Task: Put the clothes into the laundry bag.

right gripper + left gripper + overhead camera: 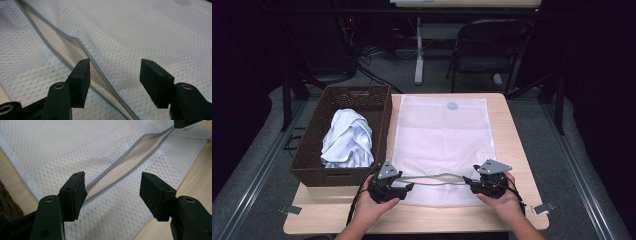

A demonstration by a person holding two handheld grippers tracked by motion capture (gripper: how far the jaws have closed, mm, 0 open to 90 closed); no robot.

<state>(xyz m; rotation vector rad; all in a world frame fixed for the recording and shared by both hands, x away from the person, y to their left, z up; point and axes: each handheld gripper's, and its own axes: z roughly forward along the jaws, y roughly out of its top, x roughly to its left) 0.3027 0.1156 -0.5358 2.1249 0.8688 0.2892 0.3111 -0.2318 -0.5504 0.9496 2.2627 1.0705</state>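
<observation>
A white mesh laundry bag (pixel 442 130) lies flat on the wooden table (pixel 514 135), with its grey-edged zipper opening (pixel 434 179) gaping slightly near the front edge. My left gripper (pixel 408 186) sits at the left end of that opening and my right gripper (pixel 468 181) at the right end, each held in a hand. In the left gripper view the jaws (pixel 112 187) stand apart over the mesh, and the grey zipper edges (pixel 120 167) run under the left jaw. In the right gripper view the jaws (pixel 115 72) stand wide apart, the zipper edge (pixel 75 40) passing by the left one. Nothing is pinched.
A dark woven basket (pixel 312 150) stands left of the bag, touching it, with a crumpled white cloth (pixel 347 140) inside. A round grey patch (pixel 452 106) marks the bag's far end. A folding chair (pixel 487 45) and a table leg (pixel 418 50) stand beyond the table.
</observation>
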